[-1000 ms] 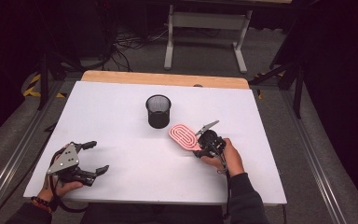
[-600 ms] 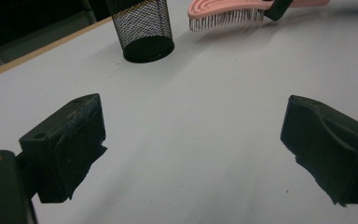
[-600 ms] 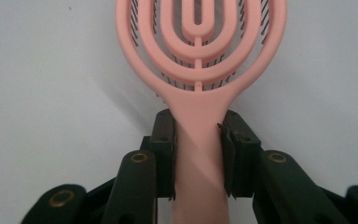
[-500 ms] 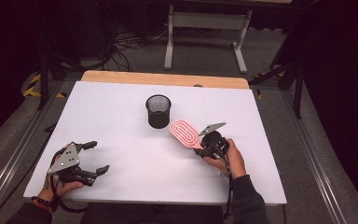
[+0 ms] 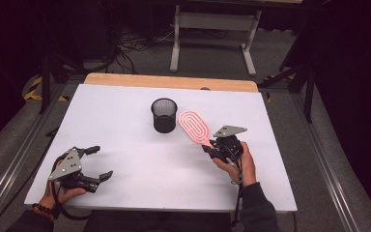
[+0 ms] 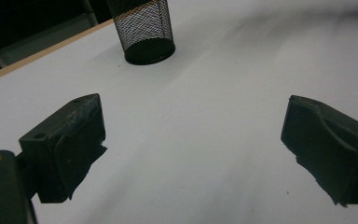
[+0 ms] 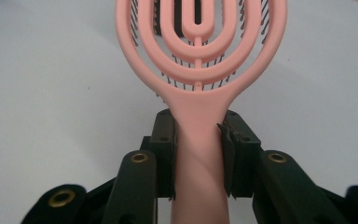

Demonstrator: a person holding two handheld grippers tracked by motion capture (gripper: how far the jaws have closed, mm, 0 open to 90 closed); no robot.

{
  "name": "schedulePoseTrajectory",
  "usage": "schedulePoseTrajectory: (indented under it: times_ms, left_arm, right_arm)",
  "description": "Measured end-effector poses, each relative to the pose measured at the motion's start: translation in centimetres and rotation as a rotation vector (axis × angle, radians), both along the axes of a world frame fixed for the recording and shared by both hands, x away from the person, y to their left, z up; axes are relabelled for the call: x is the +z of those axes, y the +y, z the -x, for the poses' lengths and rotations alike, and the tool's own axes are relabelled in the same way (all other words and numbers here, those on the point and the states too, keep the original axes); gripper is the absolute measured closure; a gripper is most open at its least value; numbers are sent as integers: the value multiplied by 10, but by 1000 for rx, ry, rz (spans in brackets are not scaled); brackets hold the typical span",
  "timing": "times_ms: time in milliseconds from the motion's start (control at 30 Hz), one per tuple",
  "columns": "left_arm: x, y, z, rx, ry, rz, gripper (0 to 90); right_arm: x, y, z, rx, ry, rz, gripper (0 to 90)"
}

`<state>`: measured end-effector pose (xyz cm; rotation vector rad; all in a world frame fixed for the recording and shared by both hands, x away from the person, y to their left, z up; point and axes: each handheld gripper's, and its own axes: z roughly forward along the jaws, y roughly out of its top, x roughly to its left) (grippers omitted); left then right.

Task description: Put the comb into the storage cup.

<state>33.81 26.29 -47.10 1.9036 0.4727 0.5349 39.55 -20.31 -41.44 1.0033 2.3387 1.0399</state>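
Brush held, cup near.
Right gripper (image 5: 211,147) pinches brush (image 5: 196,126) handle; left gripper (image 5: 92,163) spread, empty. Risk: head clips cup (image 5: 164,115), tipping it.

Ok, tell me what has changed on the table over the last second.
The right gripper, clamped on the pink hairbrush by its handle, has lifted it and carried it toward the black mesh cup. The left gripper stayed open at the near left, and the cup kept its place.

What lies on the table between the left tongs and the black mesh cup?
Nothing: in the left gripper view, only bare white table separates the left tongs from the mesh cup.
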Motion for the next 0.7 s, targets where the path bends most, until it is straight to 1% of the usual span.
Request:
schedulePoseTrajectory:
  times_ms: [33,100,133,167,233,267,300,333,367,400,433,500,567,633,667,700]
  left_arm:
    - [0,0,0,1,0,-1,70]
    - [0,0,0,0,-1,0,70]
    - [0,0,0,1,-1,-1,70]
    - [0,0,0,0,-1,1,70]
    - [0,0,0,0,0,0,70]
    - [0,0,0,-2,1,2,70]
    - [0,0,0,-2,1,2,70]
    - [0,-1,0,-3,0,3,70]
    - [0,-1,0,-3,0,3,70]
    - [0,-1,0,-4,1,4,70]
    - [0,-1,0,-5,1,5,70]
    - [0,0,0,-3,1,11,70]
    - [0,0,0,-3,1,10,70]
    - [0,0,0,-4,3,10,70]
    - [0,0,0,-4,3,10,70]
    - [0,0,0,-5,4,11,70]
  right_arm:
    - [2,0,1,-8,-28,-12,691]
    - [4,0,2,-13,-51,-35,691]
    - [6,0,4,-10,-74,-50,691]
    - [7,0,4,-11,-81,-60,691]
    - [10,0,5,-14,-120,-89,691]
    - [11,1,6,-15,-133,-103,691]
    - [11,1,6,-15,-133,-103,691]
    - [13,1,6,-18,-148,-122,691]
    - [15,3,5,-16,-173,-138,691]
    - [17,4,5,-19,-189,-171,691]
    - [18,5,4,-16,-195,-177,691]
    - [20,10,3,-14,-222,-183,691]
    - [20,11,3,-14,-226,-190,691]
    - [23,17,0,-8,-247,-210,691]
    - [24,22,-3,0,-251,-234,691]
    - [25,25,-5,2,-261,-247,691]
